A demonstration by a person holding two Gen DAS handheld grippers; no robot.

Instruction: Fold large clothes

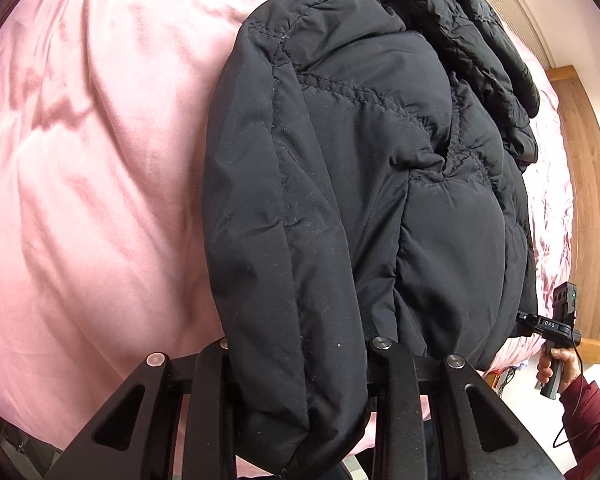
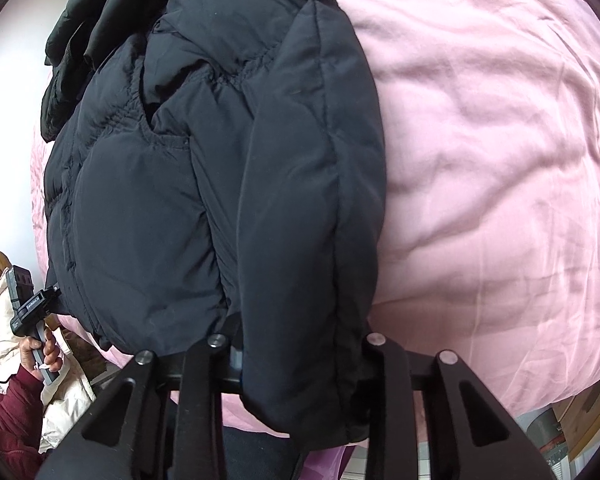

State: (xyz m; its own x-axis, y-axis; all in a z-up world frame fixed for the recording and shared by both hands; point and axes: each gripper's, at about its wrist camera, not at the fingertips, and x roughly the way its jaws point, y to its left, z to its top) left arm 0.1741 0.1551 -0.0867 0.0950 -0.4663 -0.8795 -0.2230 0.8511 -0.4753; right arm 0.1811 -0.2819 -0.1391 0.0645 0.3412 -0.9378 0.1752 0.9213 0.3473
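On pink bedspread [image 1: 80, 160]: my left gripper [image 1: 300, 364] and right gripper [image 2: 296, 356] each clench black puffer jacket [image 1: 360, 200] edge; fingertips buried in fabric.

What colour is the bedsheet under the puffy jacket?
Pale pink bedsheet, plain; clearest in the right wrist view.

Both grippers are matte black with triangular cutouts and silver round screws [image 1: 380, 343]. The person's sleeve [image 1: 592, 416], down at 4 o'clock, is dark red with a thin black cable [image 1: 568, 428] dangling.
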